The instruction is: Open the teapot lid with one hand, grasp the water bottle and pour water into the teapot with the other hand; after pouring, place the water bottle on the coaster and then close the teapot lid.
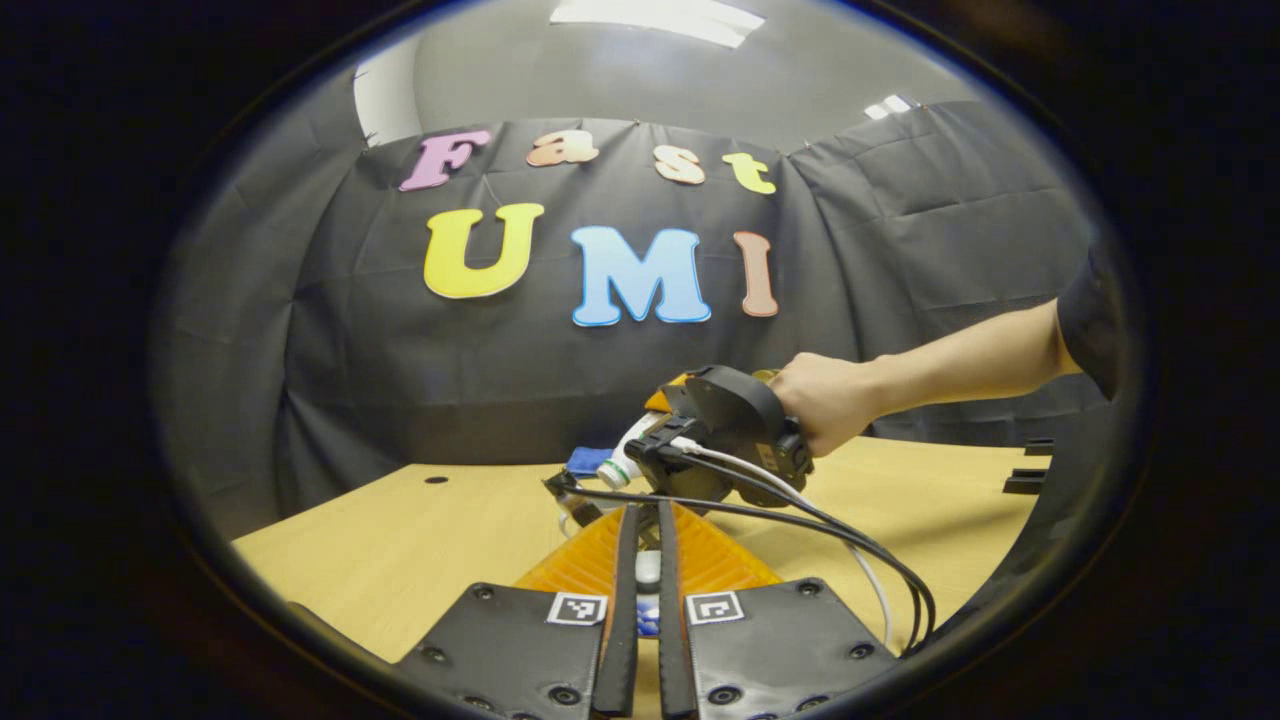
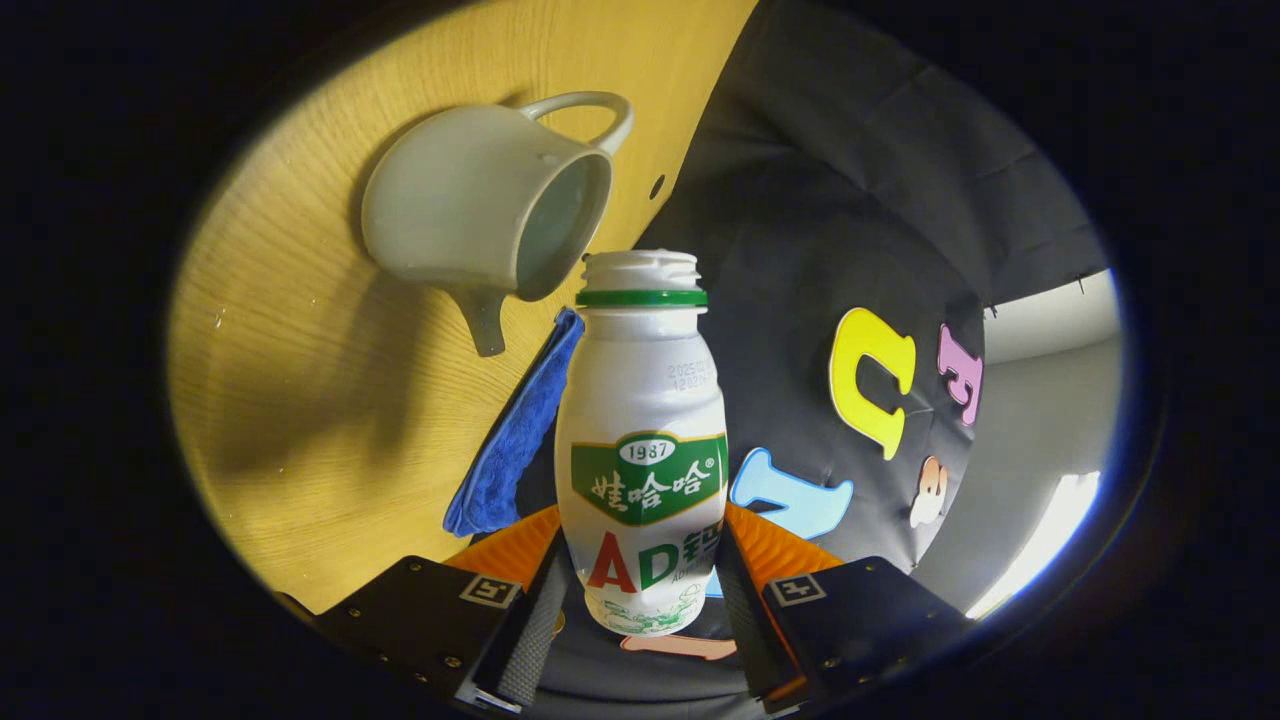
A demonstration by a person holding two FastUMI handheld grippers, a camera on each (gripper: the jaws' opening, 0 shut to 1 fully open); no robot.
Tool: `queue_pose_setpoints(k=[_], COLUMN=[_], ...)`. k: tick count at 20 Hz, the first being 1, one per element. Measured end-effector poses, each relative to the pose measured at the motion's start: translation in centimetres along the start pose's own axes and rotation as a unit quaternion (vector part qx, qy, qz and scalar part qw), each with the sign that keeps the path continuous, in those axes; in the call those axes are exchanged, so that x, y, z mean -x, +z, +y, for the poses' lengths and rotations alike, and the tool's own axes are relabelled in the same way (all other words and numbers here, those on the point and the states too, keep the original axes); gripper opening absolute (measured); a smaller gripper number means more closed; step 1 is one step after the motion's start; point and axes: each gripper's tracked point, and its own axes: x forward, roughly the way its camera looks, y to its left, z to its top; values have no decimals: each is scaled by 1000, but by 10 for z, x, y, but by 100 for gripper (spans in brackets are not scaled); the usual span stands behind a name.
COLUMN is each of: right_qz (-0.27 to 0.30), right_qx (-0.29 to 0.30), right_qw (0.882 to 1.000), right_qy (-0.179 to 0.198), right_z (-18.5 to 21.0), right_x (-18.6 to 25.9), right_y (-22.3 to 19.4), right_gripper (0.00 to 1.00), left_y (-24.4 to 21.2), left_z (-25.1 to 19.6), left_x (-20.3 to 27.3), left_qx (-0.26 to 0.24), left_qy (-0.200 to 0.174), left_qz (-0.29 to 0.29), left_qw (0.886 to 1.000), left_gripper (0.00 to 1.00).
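Your right gripper view is rolled on its side, so the pale wooden surface [image 2: 330, 330] stands up along the left. Against it you see the grey-white ceramic teapot [image 2: 487, 205] with its looped handle, short spout and open, lidless mouth turned toward the camera. Your left gripper view shows the same wooden surface [image 1: 400, 550] lying level, but the teapot cannot be made out there.

In your right gripper view, the white plastic water bottle [image 2: 642, 440] with a green neck ring and green label band is uncapped and stands along the view's centre line. Your right gripper [image 2: 640, 610] has its fingers clamped on the bottle's lower body from both sides. The bottle mouth lies just beside the teapot's rim; whether they touch cannot be told. A folded blue cloth [image 2: 510, 440] lies on the surface below the spout, partly hidden behind the bottle.

In your left gripper view, the right gripper [image 1: 725, 440] and the hand [image 1: 825, 400] holding it appear farther off, with only the bottle's neck [image 1: 625, 462] peeking out. Your left gripper [image 1: 648, 590] has its fingers nearly together around a small pale object [image 1: 648, 568], too hidden to identify.
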Motion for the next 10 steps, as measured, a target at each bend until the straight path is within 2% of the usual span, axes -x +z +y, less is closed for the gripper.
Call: queue_pose_setpoints(k=[5,9,10], right_qz=[-1,-7,-9], right_qx=[-103,-200,-223], right_qw=[994,977,972], right_qy=[44,68,72], right_z=[24,36,38], right_x=[2,10,12], right_y=[-3,1,2], right_gripper=[76,75,76], left_y=[0,-1,-2], left_z=[5,8,8], left_x=[1,0,-1], left_qx=[12,23,23], left_qy=[1,6,6], left_qz=[0,1,2], left_qw=[1000,1000,1000], left_gripper=[19,19,15])
